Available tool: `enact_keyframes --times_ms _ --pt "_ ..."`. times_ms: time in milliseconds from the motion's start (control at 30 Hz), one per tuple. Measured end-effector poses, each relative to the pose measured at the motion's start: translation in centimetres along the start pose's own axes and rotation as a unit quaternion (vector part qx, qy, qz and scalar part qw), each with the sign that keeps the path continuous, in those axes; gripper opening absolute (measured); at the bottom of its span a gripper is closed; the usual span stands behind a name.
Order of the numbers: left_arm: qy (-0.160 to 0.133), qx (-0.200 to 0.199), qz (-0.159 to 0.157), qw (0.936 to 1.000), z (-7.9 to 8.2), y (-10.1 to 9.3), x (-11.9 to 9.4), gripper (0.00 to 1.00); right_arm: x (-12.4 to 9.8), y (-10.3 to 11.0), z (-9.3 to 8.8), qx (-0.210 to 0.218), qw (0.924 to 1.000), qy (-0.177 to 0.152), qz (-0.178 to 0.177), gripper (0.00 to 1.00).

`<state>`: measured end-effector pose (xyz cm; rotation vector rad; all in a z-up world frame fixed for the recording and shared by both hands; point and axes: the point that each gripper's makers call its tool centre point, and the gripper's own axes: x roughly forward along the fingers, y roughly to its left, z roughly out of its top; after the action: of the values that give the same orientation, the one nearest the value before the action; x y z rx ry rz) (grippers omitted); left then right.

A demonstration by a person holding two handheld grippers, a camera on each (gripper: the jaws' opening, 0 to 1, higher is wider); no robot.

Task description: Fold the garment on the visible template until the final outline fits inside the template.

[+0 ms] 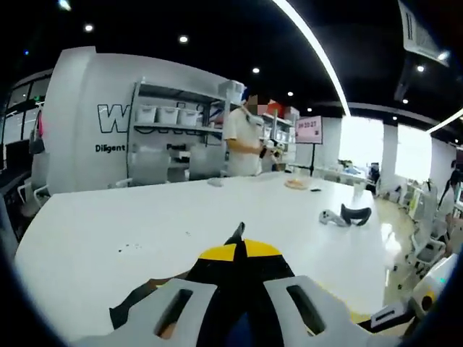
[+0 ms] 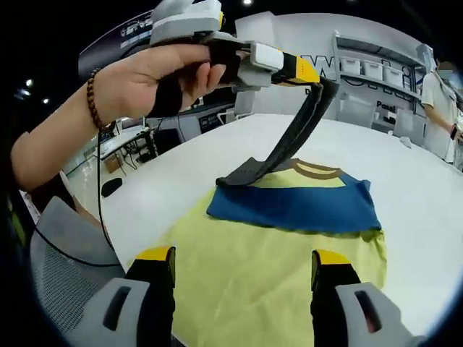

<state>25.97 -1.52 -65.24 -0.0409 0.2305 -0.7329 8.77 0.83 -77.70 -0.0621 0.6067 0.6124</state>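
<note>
A T-shirt lies flat on the white table (image 2: 423, 217). Its lower part is yellow (image 2: 268, 282), a blue band (image 2: 296, 206) crosses the chest, and the collar (image 2: 318, 170) is tan. My left gripper (image 2: 320, 78), held in a hand up high, is shut on a dark grey strip of cloth (image 2: 289, 141) that runs down taut to the shirt's left shoulder. In the left gripper view, the left gripper (image 1: 240, 249) has its yellow tips pressed together on that dark cloth (image 1: 237, 233). My right gripper (image 2: 242, 266) hovers open over the yellow hem, nothing between its fingers.
A person in white (image 1: 242, 137) stands by shelves (image 1: 170, 119) beyond the table's far side. A plate (image 1: 296, 183) and grey-black handheld devices (image 1: 346, 215) lie on the table. A mesh chair (image 2: 65, 264) stands beside the near left edge, and a small black object (image 2: 111, 186) lies close by.
</note>
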Motion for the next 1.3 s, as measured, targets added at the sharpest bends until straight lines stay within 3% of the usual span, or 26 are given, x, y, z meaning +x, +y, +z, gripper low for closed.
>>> enact_keyframes --times_ms 267,367,467,733,1300 --pt "0.011 -0.021 -0.005 0.9997 -2.2 -0.5 3.0 0.0 -0.6 -1.0 -0.5 0.006 0.9999 0.006 -0.009 0.75" --pt "0.019 0.02 0.0 0.9996 -3.0 -0.7 3.9 0.0 -0.8 -1.3 -0.6 0.008 0.9999 0.005 -0.012 0.75" --pt "0.022 0.008 -0.016 0.9996 -3.8 -2.0 4.7 0.0 -0.8 -1.5 -0.7 0.014 0.9998 0.007 -0.014 0.75" --pt "0.053 0.025 -0.042 0.9974 -6.4 -4.1 5.7 0.0 -1.4 -1.9 -1.0 0.016 0.9996 0.011 -0.021 0.75" --pt "0.115 -0.051 -0.068 0.9897 -12.8 -6.6 7.2 0.0 -2.2 -2.7 -1.7 0.03 0.9988 0.018 -0.033 0.75"
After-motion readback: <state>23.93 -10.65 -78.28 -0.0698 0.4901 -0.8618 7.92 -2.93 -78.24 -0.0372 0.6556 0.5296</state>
